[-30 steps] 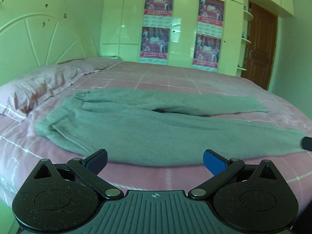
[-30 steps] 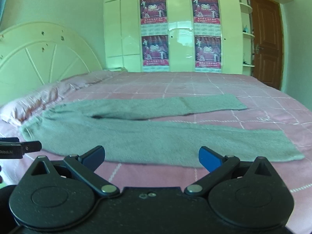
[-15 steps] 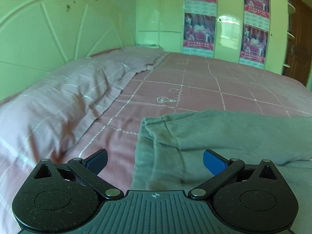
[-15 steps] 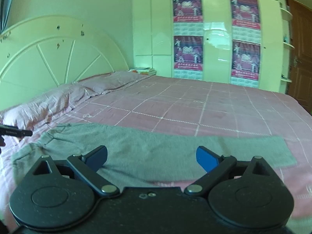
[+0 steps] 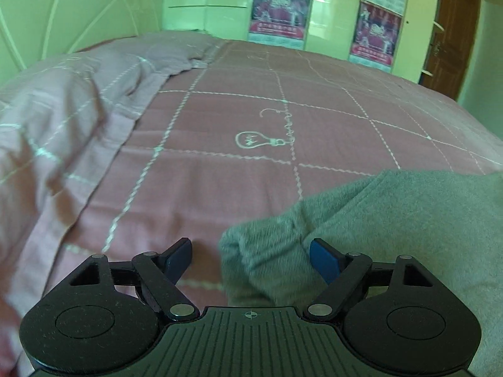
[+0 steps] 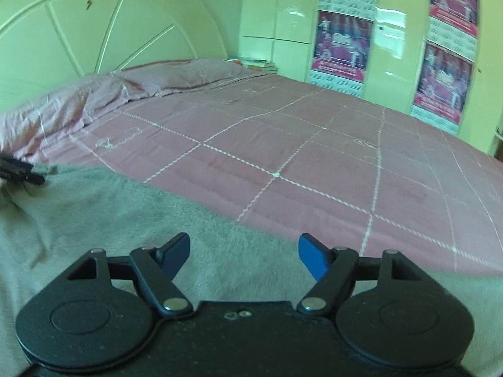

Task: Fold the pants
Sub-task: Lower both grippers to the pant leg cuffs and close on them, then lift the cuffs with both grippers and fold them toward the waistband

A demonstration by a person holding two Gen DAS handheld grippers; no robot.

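The grey pants [image 5: 393, 226] lie flat on the pink bed [image 5: 251, 119]. In the left wrist view my left gripper [image 5: 251, 259] is open, low over the bed, with a bunched waist corner of the pants between its blue fingertips [image 5: 323, 260]. In the right wrist view my right gripper [image 6: 243, 254] is open just above the far edge of the pants [image 6: 94, 220]. The tip of the left gripper [image 6: 22, 174] shows at the left edge of that view, at the pants' corner.
Pink pillows [image 5: 63, 100] lie left, against a white headboard [image 6: 110, 37]. A wardrobe with posters [image 6: 345, 40] stands behind the bed. A brown door [image 5: 452, 31] is at the far right. Books [image 6: 257, 62] sit by the far pillow.
Both grippers have moved left and down, close to the pants. The left one has reached the waist corner; the right one is over the upper edge. Both stay open.
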